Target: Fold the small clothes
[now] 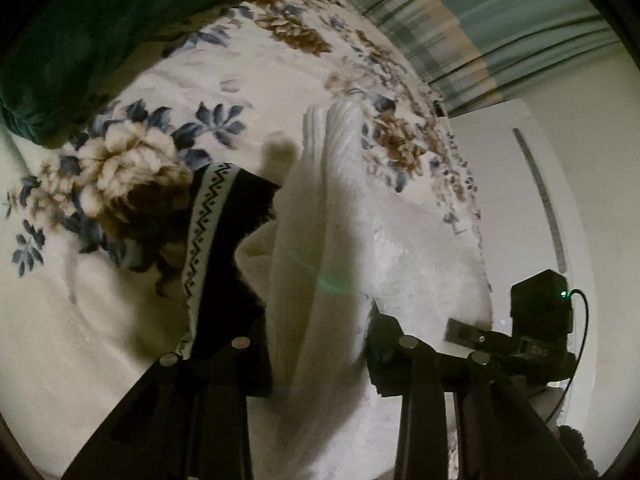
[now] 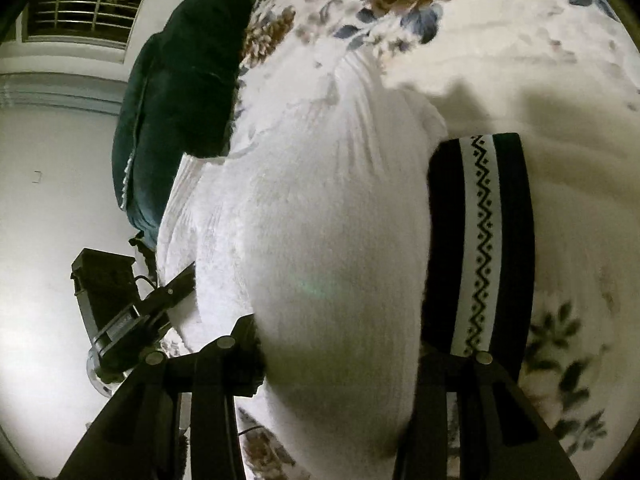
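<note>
A small white fuzzy garment with a black band and a white zigzag stripe hangs lifted above a floral bedspread. My left gripper is shut on its white cloth, which fills the gap between the fingers. My right gripper is shut on the same garment, with the black zigzag band by its right finger. Each gripper shows in the other's view, the right gripper and the left gripper, both gripping the garment's edge.
A dark green pillow lies at the bed's far side, also in the right wrist view. A striped curtain and white wall stand beyond the bed. A window is on the wall.
</note>
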{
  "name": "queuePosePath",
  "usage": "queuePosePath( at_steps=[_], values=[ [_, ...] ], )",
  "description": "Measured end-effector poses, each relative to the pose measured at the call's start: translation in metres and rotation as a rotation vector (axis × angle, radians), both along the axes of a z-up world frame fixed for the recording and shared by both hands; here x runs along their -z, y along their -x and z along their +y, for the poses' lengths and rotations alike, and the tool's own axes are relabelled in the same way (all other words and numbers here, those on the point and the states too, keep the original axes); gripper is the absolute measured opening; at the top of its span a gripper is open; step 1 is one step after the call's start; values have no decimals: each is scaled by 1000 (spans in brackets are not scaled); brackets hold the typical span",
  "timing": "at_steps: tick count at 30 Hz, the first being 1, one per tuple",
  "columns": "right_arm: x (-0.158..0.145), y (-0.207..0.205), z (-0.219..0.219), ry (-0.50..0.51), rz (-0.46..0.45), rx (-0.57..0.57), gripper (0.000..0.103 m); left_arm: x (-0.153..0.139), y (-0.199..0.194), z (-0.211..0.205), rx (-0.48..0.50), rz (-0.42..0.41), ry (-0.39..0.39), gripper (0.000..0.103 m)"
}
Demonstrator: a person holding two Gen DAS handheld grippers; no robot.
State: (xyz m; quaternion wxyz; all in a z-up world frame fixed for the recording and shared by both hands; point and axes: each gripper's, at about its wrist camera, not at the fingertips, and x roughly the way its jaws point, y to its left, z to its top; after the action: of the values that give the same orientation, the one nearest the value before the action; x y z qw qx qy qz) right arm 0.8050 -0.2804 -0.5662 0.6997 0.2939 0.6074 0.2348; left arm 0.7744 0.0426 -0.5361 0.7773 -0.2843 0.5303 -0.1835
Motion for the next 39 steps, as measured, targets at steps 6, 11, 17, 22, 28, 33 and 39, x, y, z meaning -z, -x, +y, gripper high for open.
queuePosePath(
  at_steps=[6, 11, 17, 22, 28, 33, 39],
  values=[
    [-20, 4, 13, 234, 2, -43, 82, -17, 7, -17, 3, -30, -269, 54],
    [-51, 39, 27, 662, -117, 55, 103, -37, 23, -35, -14, -106, -500, 100],
    [-69, 87, 37, 843, -177, 155, 103, -56, 46, -52, -21, -139, -622, 103],
    [-111, 124, 27, 913, -229, 249, 103, -86, 75, -64, -21, -155, -645, 103],
    [-171, 170, 26, 941, -273, 260, 103, -145, 125, -73, -46, -194, -659, 103],
    [-238, 232, 32, 945, -330, 278, 103, -202, 181, -84, -35, -248, -662, 103],
    [-323, 310, 33, 928, -386, 320, 103, -278, 253, -93, -44, -316, -666, 103]
  ],
)
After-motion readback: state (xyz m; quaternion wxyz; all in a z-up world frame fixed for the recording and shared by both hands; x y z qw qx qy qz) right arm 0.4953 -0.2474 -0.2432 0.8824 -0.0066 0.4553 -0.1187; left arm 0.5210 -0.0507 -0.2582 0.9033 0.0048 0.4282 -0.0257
